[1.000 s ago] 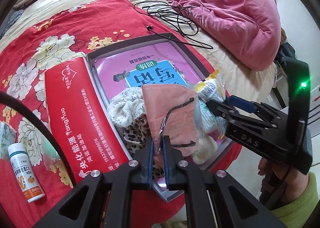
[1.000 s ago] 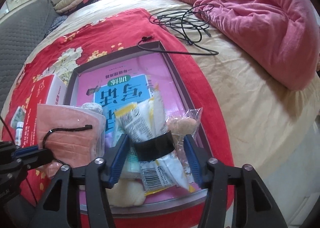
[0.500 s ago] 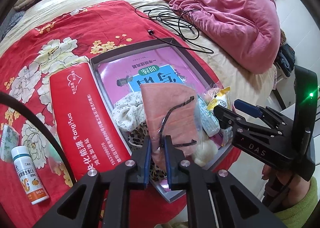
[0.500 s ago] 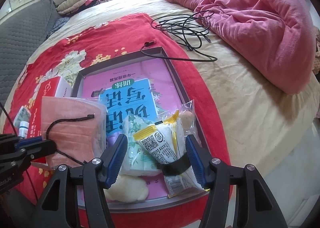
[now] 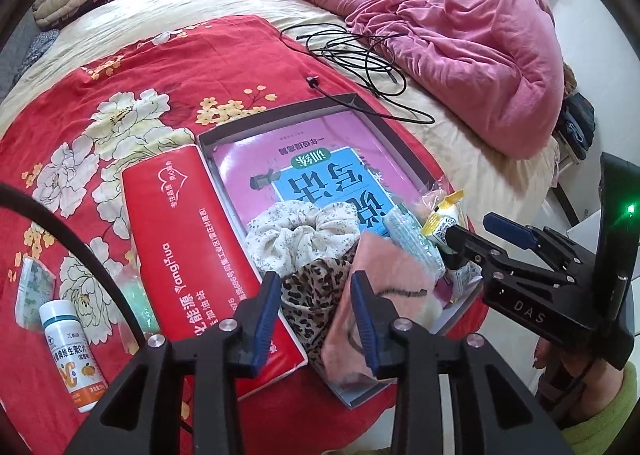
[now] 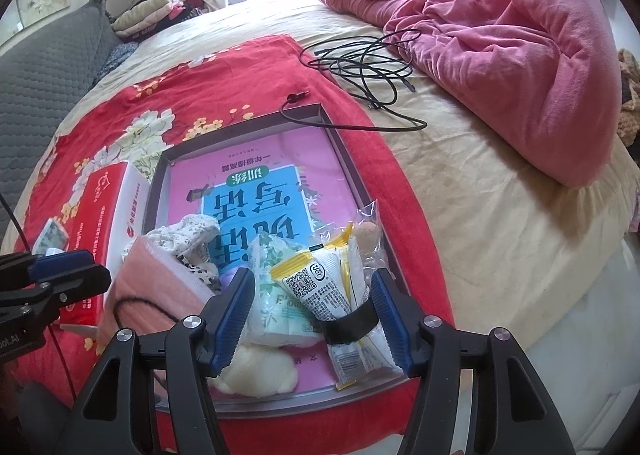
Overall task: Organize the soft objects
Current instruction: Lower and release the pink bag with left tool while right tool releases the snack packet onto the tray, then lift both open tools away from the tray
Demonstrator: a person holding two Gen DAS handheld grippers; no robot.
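Observation:
A grey tray [image 5: 280, 115] holding a pink book [image 5: 320, 143] lies on the red flowered cloth. At its near end lie a white floral scrunchie [image 5: 296, 235], a leopard scrunchie [image 5: 312, 295] and a pink mask pack [image 5: 392, 267]. My left gripper [image 5: 316, 315] hangs over the leopard scrunchie with its jaws opening; the mask pack lies loose by the right finger. My right gripper [image 6: 310, 319] stands open over banded snack packets [image 6: 320, 287] and a tissue pack [image 6: 272, 295], its pads clear of both. A cream soft lump [image 6: 256, 371] sits below it.
A red box [image 5: 172, 223] lies along the tray's left side, with a white bottle [image 5: 72, 351] and small packets further left. A coiled black cable [image 5: 352, 51] and a pink quilt [image 5: 460, 35] lie beyond. The bed edge runs right of the tray.
My left gripper went from shut on the pink mask pack to open; the pack dropped flat into the tray. The banded snack packets settled lower between the right fingers.

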